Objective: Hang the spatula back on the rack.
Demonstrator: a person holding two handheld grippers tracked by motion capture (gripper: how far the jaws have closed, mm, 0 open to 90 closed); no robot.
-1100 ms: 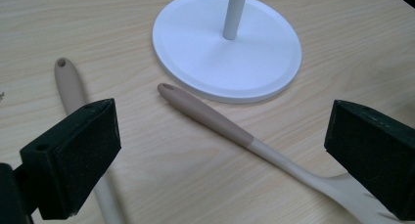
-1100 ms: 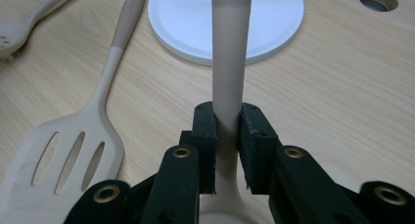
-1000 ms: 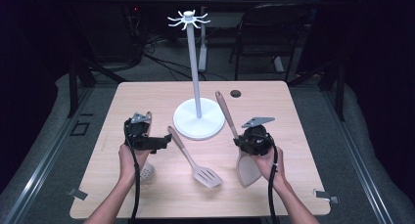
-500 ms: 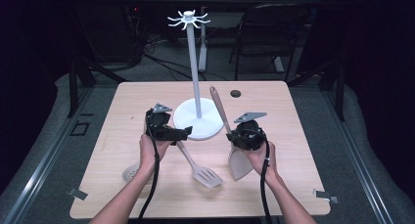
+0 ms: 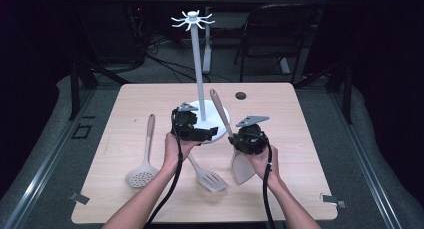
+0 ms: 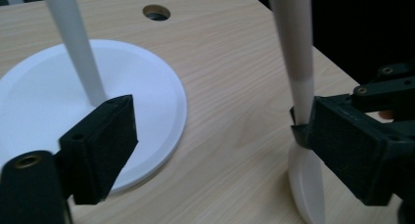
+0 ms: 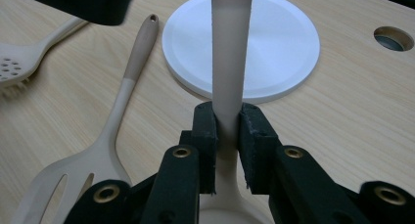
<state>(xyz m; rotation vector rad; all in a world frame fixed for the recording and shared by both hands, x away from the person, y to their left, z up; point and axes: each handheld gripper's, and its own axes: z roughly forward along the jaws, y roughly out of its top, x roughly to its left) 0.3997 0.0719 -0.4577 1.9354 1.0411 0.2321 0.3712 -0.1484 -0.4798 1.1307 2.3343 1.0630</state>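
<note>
Right tool [image 7: 227, 150] grips the spatula handle [image 7: 229, 53] tightly between its pads. Left tool [image 6: 210, 150] (empty, jaws wide but just closing a little) hovers beside the white stand base [image 6: 147, 87].

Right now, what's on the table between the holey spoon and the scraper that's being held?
In the high view, the slotted turner lies between the skimmer and the spatula.
</note>
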